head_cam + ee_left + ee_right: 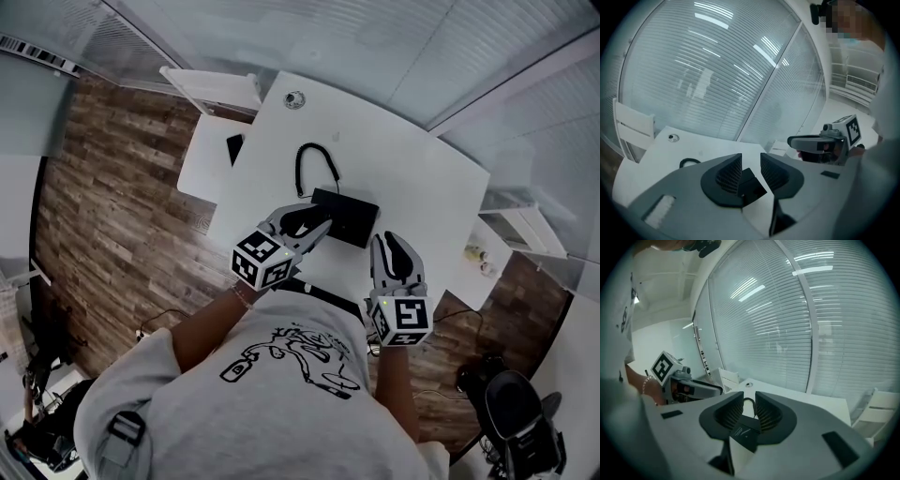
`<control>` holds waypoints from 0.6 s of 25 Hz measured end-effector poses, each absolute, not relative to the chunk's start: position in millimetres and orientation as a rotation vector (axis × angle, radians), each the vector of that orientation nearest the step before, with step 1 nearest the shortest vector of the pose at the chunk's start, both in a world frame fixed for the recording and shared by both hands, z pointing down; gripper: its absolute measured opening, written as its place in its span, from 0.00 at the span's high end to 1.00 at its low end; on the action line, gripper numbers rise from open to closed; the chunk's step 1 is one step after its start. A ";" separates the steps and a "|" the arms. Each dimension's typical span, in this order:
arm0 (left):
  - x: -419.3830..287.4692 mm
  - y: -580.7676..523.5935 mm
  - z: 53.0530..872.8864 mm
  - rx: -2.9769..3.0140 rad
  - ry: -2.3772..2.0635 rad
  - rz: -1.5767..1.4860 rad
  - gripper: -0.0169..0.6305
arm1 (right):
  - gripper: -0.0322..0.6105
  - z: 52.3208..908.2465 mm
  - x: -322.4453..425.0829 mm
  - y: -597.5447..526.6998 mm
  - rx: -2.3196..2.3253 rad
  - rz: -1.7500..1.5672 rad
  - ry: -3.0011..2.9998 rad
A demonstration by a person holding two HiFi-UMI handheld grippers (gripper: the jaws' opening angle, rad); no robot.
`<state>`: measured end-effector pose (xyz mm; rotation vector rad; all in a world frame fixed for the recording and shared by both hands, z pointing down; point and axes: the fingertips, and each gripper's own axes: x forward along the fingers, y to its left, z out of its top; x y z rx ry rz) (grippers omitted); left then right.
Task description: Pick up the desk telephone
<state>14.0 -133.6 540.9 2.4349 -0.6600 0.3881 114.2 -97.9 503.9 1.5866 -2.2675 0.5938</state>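
Observation:
The black desk telephone (345,216) lies flat near the middle of the white desk (412,178), its coiled cord (314,164) looping away behind it. My left gripper (322,225) hovers at the phone's near left corner, jaws apart with nothing between the pads. Through that gap in the left gripper view (751,161) the telephone (752,185) shows beyond. My right gripper (386,242) sits just right of the phone's near right corner. In the right gripper view (749,404) its jaws stand a narrow gap apart, touching nothing, with the telephone (743,430) seen below them.
A round cable hole (294,98) is at the desk's far end and a small black item (234,147) at its left edge. White shelving (211,89) stands at the back left, another white unit (525,225) at the right. Blind-covered glass walls surround the desk; a chair base (516,412) is on the floor.

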 end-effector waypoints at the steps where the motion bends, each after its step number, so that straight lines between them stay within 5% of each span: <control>1: 13.8 -132.3 550.1 2.423 -0.656 0.405 0.81 | 0.87 512.5 115.0 -97.9 1.576 0.605 -2.258; 15: -1.9 -132.8 655.3 2.244 -0.627 0.503 0.72 | 0.74 613.7 116.4 -103.4 1.511 0.822 -2.181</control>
